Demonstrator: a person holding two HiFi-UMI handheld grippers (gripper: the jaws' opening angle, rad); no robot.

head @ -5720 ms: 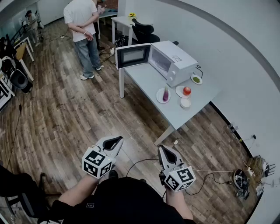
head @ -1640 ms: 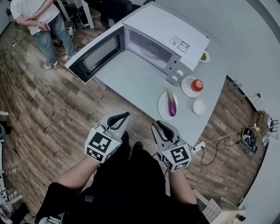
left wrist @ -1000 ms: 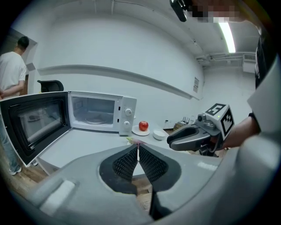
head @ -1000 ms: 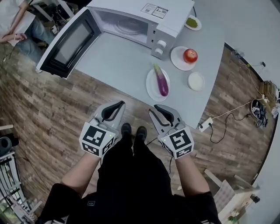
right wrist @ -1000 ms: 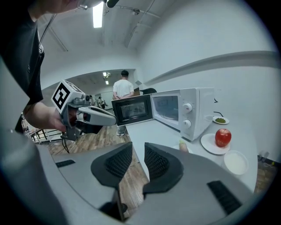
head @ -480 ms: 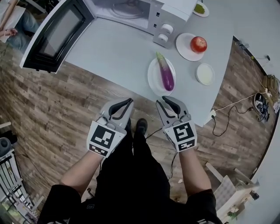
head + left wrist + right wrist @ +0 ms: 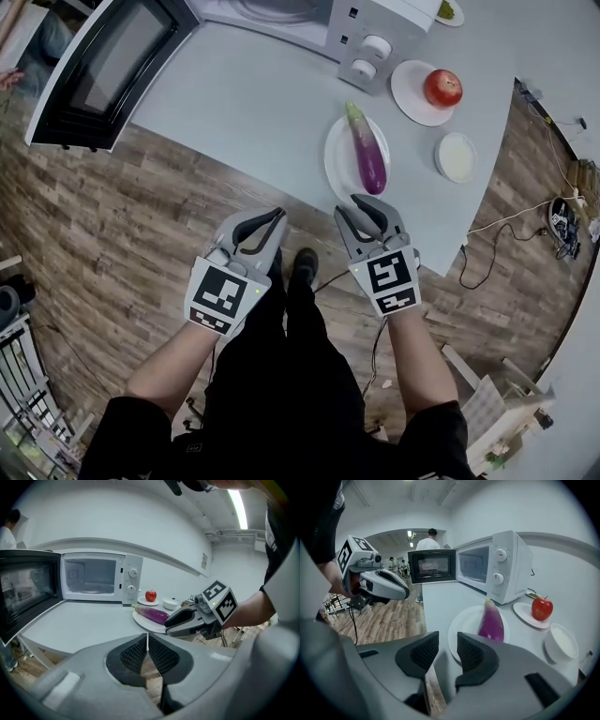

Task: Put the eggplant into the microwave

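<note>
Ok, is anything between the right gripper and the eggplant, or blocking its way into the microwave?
Nothing visible. The right gripper, its empty jaws just opened wider, faces the eggplant on its plate; bare table leads to the microwave, door open.

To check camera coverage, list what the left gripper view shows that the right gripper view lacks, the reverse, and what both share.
Only the left gripper view: the right gripper from outside, whose empty jaws have just been opening. Only the right gripper view: the left gripper from outside, jaws together. Both: the open microwave, the eggplant on its plate, the apple, the white bowl.
</note>
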